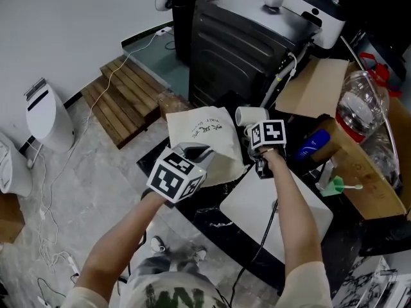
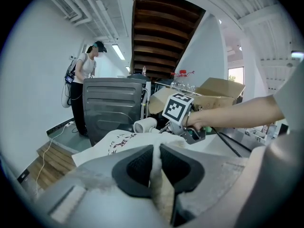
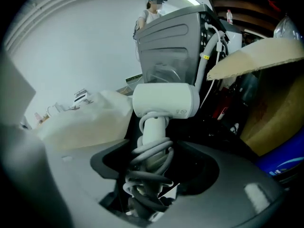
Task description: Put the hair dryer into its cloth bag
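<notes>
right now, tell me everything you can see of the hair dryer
The hair dryer is white, matte plastic by its look: a short round barrel set crosswise on a slim handle, with a pale grey cord wound around that handle. It rests on the dark tabletop beside the cloth bag; whether they touch I can't tell. Its cord-wrapped handle sits between the jaws of the right gripper, which stand open and don't press on it.

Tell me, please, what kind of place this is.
Probably a workshop or storage corner, not a home: a big grey metal machine stands beside a cluttered cardboard box, a wooden pallet lies on the floor, and the bare underside of a staircase is overhead.
</notes>
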